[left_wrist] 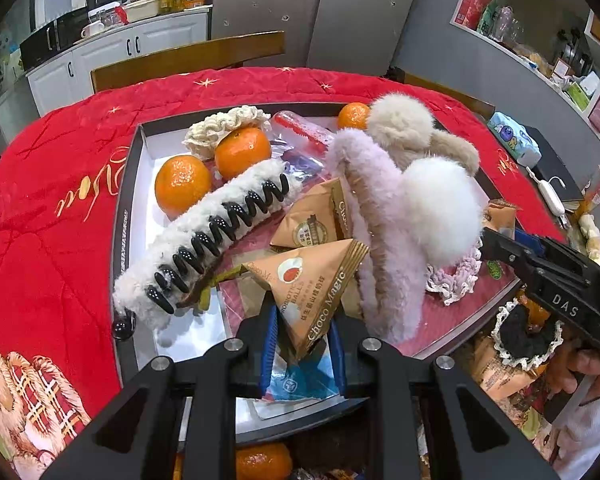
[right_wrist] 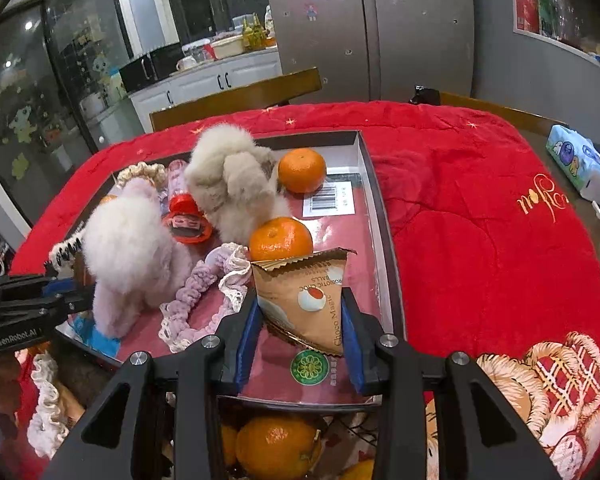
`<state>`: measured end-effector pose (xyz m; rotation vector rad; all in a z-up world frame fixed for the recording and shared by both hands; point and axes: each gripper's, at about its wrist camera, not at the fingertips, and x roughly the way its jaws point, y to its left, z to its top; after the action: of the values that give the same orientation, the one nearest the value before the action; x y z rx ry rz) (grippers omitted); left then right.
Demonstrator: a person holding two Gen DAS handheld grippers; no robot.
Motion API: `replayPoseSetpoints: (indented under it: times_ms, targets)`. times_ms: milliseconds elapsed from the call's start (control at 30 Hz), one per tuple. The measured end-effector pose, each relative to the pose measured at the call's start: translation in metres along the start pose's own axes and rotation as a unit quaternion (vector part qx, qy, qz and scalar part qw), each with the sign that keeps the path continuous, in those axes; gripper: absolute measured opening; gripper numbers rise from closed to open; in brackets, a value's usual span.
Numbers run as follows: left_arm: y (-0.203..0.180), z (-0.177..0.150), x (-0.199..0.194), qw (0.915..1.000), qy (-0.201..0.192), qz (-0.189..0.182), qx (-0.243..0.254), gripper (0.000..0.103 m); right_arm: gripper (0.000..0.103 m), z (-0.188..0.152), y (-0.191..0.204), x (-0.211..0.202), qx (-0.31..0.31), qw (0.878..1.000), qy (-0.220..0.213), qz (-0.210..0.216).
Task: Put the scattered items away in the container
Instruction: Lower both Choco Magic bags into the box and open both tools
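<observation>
The left tongs [left_wrist: 303, 346] pinch a tan Choco Magic packet [left_wrist: 314, 292] over the near edge of the box [left_wrist: 129, 200] on the red-covered desk [left_wrist: 52, 184]. The right tongs [right_wrist: 300, 332] pinch a second packet [right_wrist: 306, 296] just above the box's near right part, beside a mandarin [right_wrist: 281, 239].

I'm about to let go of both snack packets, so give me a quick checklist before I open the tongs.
1. Left tongs shut on a Choco Magic packet: ok.
2. Right tongs shut on the other packet: ok.
3. Both packets over the box: ok.
4. Bare floor under the left packet: not ok, packets and fluffy hair claw crowd it.
5. Items still outside, like the near orange: not ok.
</observation>
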<state>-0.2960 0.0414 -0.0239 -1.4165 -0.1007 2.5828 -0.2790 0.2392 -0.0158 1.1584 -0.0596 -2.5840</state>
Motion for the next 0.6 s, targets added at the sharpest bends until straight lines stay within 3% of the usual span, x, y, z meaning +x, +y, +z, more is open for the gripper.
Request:
replayPoseSetpoints:
  times_ms: [100,133,200,267,300,367,600]
  targets:
    - [-0.006,-0.001,0.0,0.999,-0.009,0.034,0.026,0.033,0.045,-0.001,0.001,-0.001,-0.009,1.0,-0.006,0.014]
    - [-0.009,0.0,0.001,0.9984,-0.01,0.043,0.036,0.041,0.05,-0.002,0.004,-0.002,-0.018,1.0,-0.009,0.023]
    - [-0.01,-0.002,0.001,0.9977,-0.006,0.049,0.047,0.062,0.076,-0.003,0.01,-0.006,-0.028,0.999,-0.018,0.034]
    - [-0.01,-0.002,-0.001,0.9977,-0.007,0.047,0.048,0.089,0.091,-0.003,0.014,-0.011,-0.034,0.998,-0.033,0.04]
    - [-0.01,-0.002,-0.002,0.9978,-0.008,0.043,0.05,0.094,0.098,-0.003,0.015,-0.013,-0.034,0.998,-0.038,0.042]
    - [-0.012,-0.002,-0.007,0.9975,-0.014,0.04,0.056,0.098,0.102,-0.004,0.012,-0.016,-0.027,0.998,-0.045,0.042]
    - [-0.008,-0.002,-0.018,0.9981,-0.03,0.029,0.046,0.103,0.103,0.0,-0.003,-0.023,0.014,0.994,-0.063,0.085]
